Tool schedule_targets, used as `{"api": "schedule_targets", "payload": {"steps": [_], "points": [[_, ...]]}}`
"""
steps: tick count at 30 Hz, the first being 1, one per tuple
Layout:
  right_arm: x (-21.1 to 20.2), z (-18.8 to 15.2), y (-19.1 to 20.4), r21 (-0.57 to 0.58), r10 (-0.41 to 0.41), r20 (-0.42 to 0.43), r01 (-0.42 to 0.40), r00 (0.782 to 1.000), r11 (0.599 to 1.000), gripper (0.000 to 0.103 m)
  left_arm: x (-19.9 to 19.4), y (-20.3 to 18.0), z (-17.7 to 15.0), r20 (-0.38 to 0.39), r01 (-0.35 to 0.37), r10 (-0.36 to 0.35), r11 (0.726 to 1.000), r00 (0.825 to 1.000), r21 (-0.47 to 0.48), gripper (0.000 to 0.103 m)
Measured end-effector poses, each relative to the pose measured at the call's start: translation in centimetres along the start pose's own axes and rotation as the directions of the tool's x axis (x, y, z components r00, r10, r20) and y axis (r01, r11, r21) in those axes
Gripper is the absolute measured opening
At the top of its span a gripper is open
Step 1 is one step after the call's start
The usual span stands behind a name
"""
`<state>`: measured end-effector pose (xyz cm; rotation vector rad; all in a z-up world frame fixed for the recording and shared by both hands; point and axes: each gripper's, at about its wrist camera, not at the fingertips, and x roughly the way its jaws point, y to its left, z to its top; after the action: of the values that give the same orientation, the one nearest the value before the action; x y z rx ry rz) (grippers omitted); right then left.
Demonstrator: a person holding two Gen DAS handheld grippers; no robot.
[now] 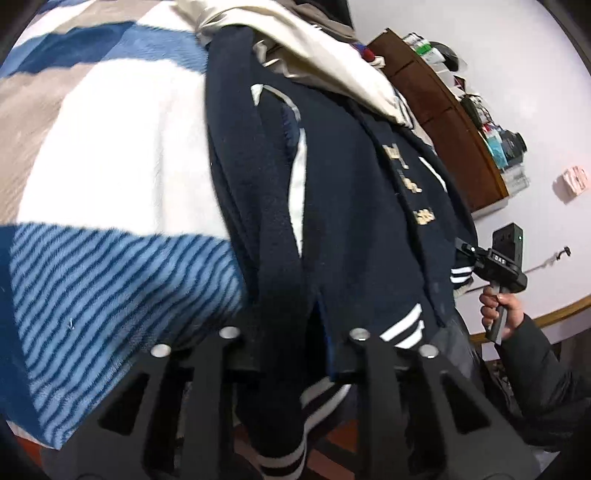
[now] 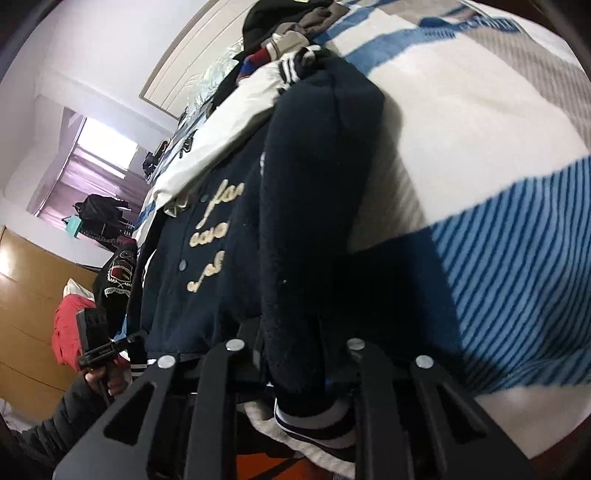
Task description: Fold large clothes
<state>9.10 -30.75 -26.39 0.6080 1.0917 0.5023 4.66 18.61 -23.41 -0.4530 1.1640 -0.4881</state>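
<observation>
A navy varsity jacket with cream lettering and white-striped cuffs lies on a bed, its sleeves folded over the front. My left gripper is shut on its hem and a sleeve cuff at the bed's near edge. My right gripper is shut on the jacket at the other sleeve's striped cuff. The right gripper also shows in the left wrist view, at the jacket's right edge. The left gripper shows in the right wrist view, at the jacket's left edge.
The bed has a blue, white and beige striped blanket. A cream garment and a pile of other clothes lie beyond the jacket. A brown cluttered shelf stands by the wall. A wooden cabinet stands at the left.
</observation>
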Motion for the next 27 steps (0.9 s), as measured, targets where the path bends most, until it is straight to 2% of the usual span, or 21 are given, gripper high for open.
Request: {"api": "schedule_targets", "payload": {"steps": [5,9,14,19,23,27], "points": [[-3.0,0.5,2.1,-0.043,0.052,0.056,-0.05,0.997,0.998,0.017,-3.4,-2.5,0.4,0.086,0.054,-0.059,0.997,0.995,0.058,0.008],[-4.7,0.2,3.7,-0.091,0.071,0.043,-0.067,0.997,0.994,0.017,-5.9,-3.9,0.1,0.137,0.069,-0.082,0.993,0.987,0.101,0.007],[-7.1,-1.7,4.9,-0.129,0.084,0.021,-0.08,0.996,0.988,0.017,-8.9,-4.3,-1.8,0.173,0.099,-0.116,0.99,0.978,0.102,0.006],[-9.9,-5.3,5.4,-0.133,0.111,-0.026,-0.114,0.993,0.985,0.017,-11.2,-3.8,-5.5,0.156,0.11,-0.12,0.991,0.98,0.073,0.006],[-9.6,-8.4,4.6,-0.126,0.06,-0.071,-0.068,0.996,0.99,0.017,-10.3,-3.1,-8.3,0.118,0.081,-0.086,0.996,0.989,0.048,0.006],[-7.3,-9.4,2.6,-0.075,0.0,-0.089,-0.007,0.996,0.997,0.017,-7.7,-2.6,-8.7,0.061,0.022,-0.024,0.999,0.998,0.039,0.006]]}}
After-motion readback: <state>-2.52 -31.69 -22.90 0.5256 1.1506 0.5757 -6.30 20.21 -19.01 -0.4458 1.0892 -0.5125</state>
